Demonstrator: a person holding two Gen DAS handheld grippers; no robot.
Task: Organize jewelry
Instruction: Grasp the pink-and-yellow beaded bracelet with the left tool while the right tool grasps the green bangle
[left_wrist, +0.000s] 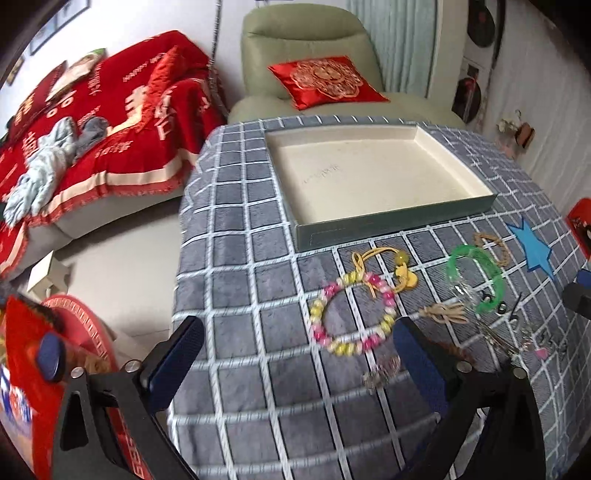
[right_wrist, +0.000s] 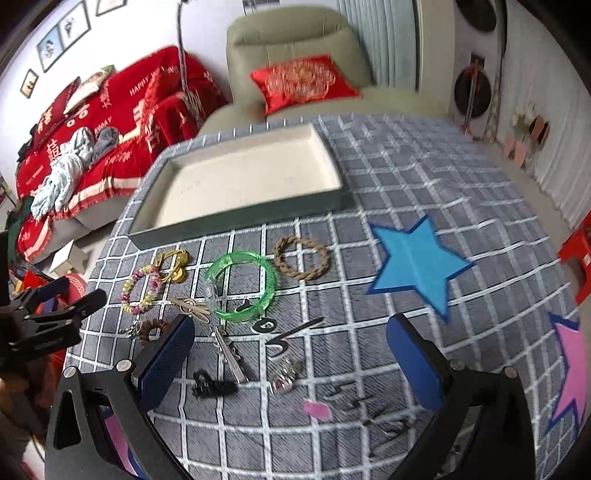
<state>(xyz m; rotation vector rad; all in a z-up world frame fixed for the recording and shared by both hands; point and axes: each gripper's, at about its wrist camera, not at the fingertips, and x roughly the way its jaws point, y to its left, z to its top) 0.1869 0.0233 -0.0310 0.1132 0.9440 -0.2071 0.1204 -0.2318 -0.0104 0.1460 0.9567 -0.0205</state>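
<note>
A shallow cream-lined tray (left_wrist: 391, 225) (right_wrist: 240, 218) sits empty at the back of the checked tablecloth. In front of it lie a pink-and-yellow bead bracelet (left_wrist: 352, 345) (right_wrist: 127, 293), a green bangle (left_wrist: 493, 271) (right_wrist: 271, 284), a brown rope bracelet (right_wrist: 284, 264) (left_wrist: 504, 251), a yellow cord charm (left_wrist: 404, 278), hair clips (right_wrist: 231, 350) and small pieces. My left gripper (left_wrist: 299, 350) is open and empty just above the bead bracelet. My right gripper (right_wrist: 291, 350) is open and empty over the clips.
A blue star (right_wrist: 417, 258) and a pink star (right_wrist: 570, 369) are sewn on the cloth at the right. A green armchair with a red cushion (left_wrist: 325, 81) stands behind the table. A red-covered sofa (left_wrist: 92, 122) is at the left.
</note>
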